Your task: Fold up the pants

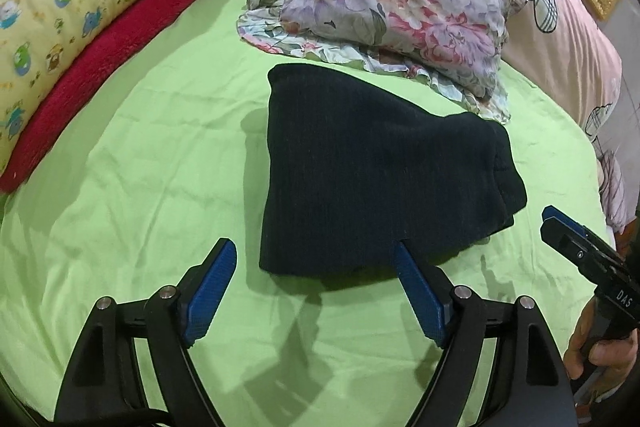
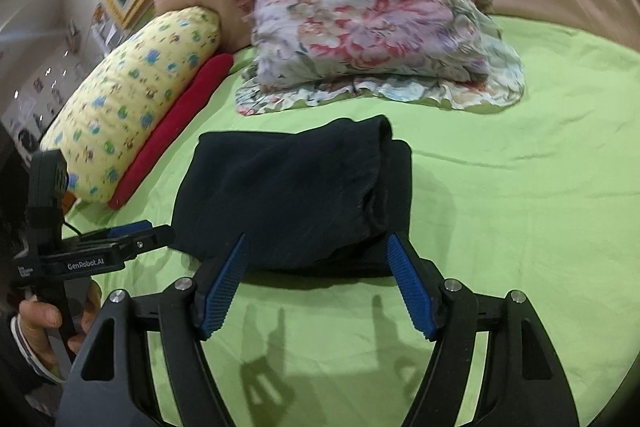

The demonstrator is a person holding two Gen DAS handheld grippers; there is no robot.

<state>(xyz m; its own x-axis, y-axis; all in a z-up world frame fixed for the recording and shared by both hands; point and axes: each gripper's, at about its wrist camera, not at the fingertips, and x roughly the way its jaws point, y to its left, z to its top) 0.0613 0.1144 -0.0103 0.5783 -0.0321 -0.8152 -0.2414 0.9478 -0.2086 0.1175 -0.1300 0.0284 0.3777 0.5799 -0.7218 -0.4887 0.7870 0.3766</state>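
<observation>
Pants (image 1: 372, 183) are laid folded on green bed sheet (image 1: 152, 155); left tongs (image 1: 312, 259) & right tongs (image 2: 316, 251) are kept wide, nothing held, prob. since folding looks done.

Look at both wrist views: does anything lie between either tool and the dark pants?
Nothing visible does. The folded pants lie on the green sheet, with only bare sheet before the open left tool and right tool.
</observation>
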